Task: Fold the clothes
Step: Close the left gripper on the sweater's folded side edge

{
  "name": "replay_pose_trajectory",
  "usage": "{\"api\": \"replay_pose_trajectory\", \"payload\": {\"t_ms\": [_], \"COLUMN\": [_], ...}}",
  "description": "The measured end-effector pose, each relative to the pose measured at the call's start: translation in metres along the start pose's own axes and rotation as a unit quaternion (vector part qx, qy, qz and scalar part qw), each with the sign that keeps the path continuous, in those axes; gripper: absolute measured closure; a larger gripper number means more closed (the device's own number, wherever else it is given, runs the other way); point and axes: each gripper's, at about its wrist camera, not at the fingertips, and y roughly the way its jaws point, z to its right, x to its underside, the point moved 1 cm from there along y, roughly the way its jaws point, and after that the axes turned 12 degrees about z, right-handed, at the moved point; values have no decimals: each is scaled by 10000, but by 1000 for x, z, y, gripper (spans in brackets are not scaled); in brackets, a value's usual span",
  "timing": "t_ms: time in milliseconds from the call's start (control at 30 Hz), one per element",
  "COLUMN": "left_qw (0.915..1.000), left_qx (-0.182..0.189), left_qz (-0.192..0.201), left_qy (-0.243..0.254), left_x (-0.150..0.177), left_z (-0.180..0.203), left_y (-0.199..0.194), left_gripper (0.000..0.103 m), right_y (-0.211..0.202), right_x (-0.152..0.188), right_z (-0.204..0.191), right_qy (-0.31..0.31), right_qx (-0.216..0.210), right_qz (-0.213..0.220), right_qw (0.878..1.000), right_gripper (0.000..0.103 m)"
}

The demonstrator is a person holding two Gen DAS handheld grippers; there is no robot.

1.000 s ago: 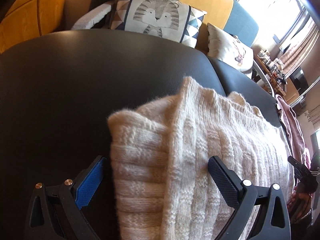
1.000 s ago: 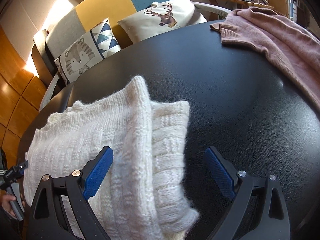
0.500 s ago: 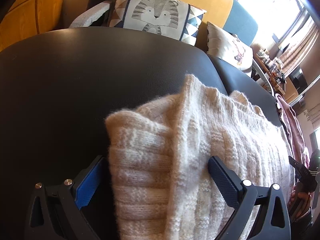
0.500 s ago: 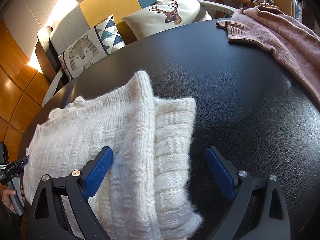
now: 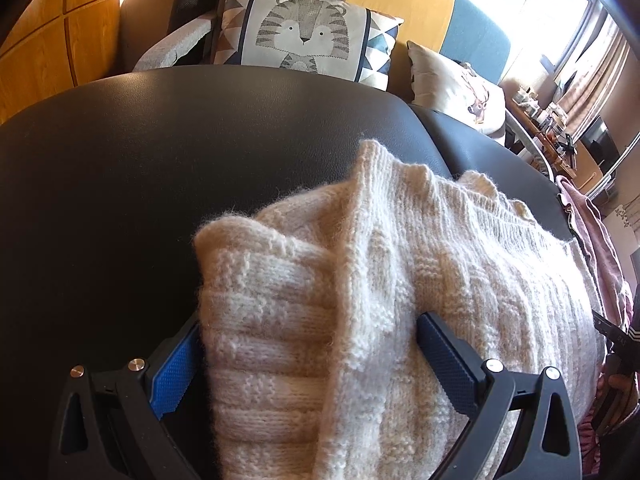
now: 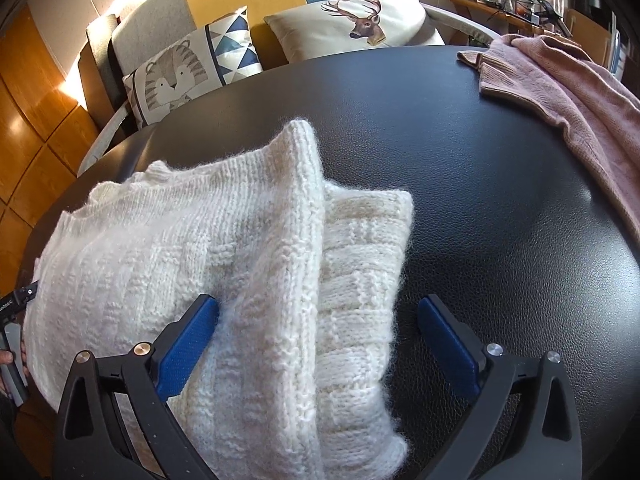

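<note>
A cream knitted sweater (image 5: 400, 280) lies on the black table (image 5: 140, 168), its sides folded inward into raised ridges. My left gripper (image 5: 308, 344) is open over its left folded edge, jaws wide on either side of the fold. The same sweater (image 6: 200, 248) fills the right wrist view. My right gripper (image 6: 320, 332) is open over its right folded edge, one finger on the knit, the other over bare table. A pink sweater (image 6: 568, 92) lies spread at the table's far right.
A sofa stands behind the table with a tiger cushion (image 5: 304, 36) and a deer cushion (image 6: 356, 24). A cluttered shelf (image 6: 516, 4) is at the back right. Bare black table (image 6: 500, 220) lies between the two sweaters.
Both grippers have moved slightly forward over the cream sweater's folded edges, still open. The sweater has not moved.
</note>
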Motion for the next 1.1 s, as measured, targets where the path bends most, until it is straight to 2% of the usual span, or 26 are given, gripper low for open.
{"api": "replay_pose_trajectory", "payload": {"t_ms": [467, 500, 533, 567, 633, 700, 733, 867, 1100], "left_qw": [9993, 9992, 9991, 9988, 9976, 9964, 9963, 9969, 9960], "left_qx": [301, 337, 371, 459, 651, 793, 799, 724, 799], "left_qz": [-229, -213, -193, -191, -225, -295, -315, -322, -365], "left_qy": [1, 16, 36, 39, 22, 0, 29, 30, -146], "left_x": [-8, -9, -9, -10, -10, -11, -11, -11, -11], "left_z": [-4, -3, -2, -1, 2, 6, 9, 14, 13], "left_y": [2, 1, 0, -1, -2, -2, -2, -2, 3], "left_gripper": [1, 6, 19, 25, 51, 63, 66, 67, 61], "right_y": [1, 1, 1, 1, 1, 1, 1, 2, 3], "right_x": [1, 1, 2, 2, 2, 2, 3, 3, 4], "right_z": [-1, -1, -1, -1, -1, -1, 0, -1, -3], "right_qy": [-20, -21, -22, -23, -19, -18, -27, -89, -153], "right_qx": [17, 14, 11, 10, 11, 5, -1, -9, 36], "right_qz": [33, 45, 57, 66, 82, 93, 90, 52, 39], "right_qw": [10000, 10000, 10000, 10000, 10000, 10000, 10000, 9999, 9999], "right_gripper": [0, 0, 0, 0, 0, 0, 0, 0, 1]}}
